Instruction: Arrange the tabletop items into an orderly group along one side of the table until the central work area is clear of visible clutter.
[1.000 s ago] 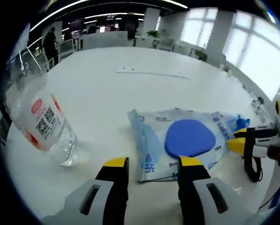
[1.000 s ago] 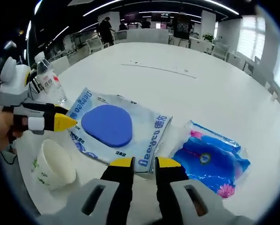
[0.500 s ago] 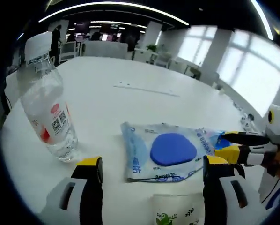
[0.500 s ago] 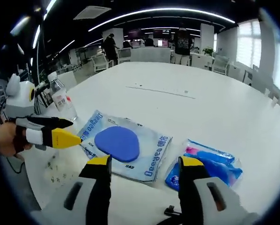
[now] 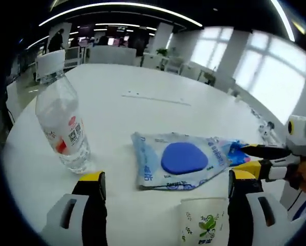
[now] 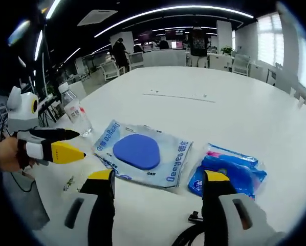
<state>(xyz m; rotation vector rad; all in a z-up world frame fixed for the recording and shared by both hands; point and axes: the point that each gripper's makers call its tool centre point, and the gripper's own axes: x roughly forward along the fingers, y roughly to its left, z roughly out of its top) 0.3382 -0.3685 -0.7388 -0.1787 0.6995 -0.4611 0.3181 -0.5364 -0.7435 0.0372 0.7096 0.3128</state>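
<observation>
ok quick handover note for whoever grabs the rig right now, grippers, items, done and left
Left gripper: open, holding nothing, paper cup between its jaws.
Right gripper: open, holding nothing.
Items: water bottle upright at the left; clear pouch with a blue pad flat in the middle; blue printed packet beside it on the right.
Done: nothing visibly grouped.
Left: gather the bottle, cup, pouch and packet along one side of the white table.

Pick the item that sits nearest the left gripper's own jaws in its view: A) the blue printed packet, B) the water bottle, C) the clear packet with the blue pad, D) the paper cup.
D: the paper cup stands between the left gripper jaws, open at the bottom of the left gripper view, nearer than the water bottle.
</observation>
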